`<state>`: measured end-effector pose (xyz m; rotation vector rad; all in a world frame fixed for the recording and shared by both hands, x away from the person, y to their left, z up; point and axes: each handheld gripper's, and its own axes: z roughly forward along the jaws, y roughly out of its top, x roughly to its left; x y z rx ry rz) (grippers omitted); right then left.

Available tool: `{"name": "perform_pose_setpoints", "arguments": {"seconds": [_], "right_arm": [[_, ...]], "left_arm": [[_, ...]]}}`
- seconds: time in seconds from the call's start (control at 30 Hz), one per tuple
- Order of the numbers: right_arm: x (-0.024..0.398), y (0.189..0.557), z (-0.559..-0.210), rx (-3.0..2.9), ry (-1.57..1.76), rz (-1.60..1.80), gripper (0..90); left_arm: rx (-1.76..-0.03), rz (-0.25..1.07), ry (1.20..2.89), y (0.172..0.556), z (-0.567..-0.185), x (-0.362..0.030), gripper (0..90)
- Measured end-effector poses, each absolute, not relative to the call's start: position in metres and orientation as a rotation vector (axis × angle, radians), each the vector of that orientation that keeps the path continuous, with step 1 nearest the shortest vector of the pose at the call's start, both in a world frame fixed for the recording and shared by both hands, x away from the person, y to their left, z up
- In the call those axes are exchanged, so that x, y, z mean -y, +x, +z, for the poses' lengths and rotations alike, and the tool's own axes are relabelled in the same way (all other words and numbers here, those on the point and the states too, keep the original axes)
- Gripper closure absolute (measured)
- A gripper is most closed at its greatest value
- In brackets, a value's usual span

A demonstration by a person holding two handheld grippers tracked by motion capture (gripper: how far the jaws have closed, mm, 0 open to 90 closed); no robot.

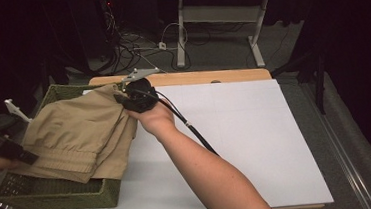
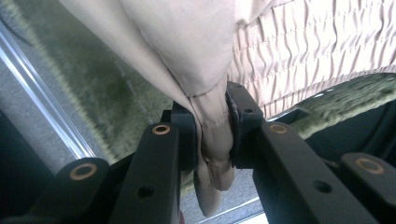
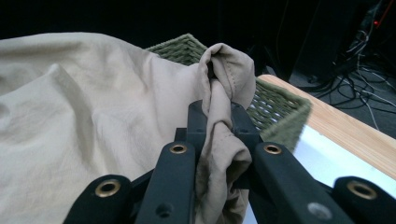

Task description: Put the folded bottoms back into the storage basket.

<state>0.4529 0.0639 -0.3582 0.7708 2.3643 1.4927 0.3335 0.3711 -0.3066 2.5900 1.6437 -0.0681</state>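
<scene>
Khaki trousers [image 1: 78, 135] stretched between both grippers, over green woven basket [image 1: 55, 192].
Left gripper [image 2: 212, 135] clamps the elastic-waist end, right gripper [image 3: 219, 126] the far hem; white board [image 1: 242, 145] lies rightward.

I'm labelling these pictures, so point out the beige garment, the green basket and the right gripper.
beige garment [image 1: 78, 133], high view, middle of the folded cloth.
green basket [image 1: 55, 195], high view, near woven wall.
right gripper [image 3: 218, 116], right gripper view, between its fingertips, pinching cloth.
</scene>
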Motion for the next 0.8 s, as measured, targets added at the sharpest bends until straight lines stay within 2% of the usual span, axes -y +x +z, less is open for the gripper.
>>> {"name": "perform_pose_setpoints", "arguments": {"seconds": [0.33, 0.8], "right_arm": [[-0.099, 0.446, -0.363, -2.411, 0.717, 1.496, 83.4], [-0.101, 0.473, -0.357, -2.385, 0.739, 1.5, 83.3]], "left_arm": [[-1.693, -0.093, 2.546, 0.316, -0.32, -0.398, 74.7], [-1.689, -0.061, 2.538, 0.354, -0.309, -0.386, 74.3]]}}
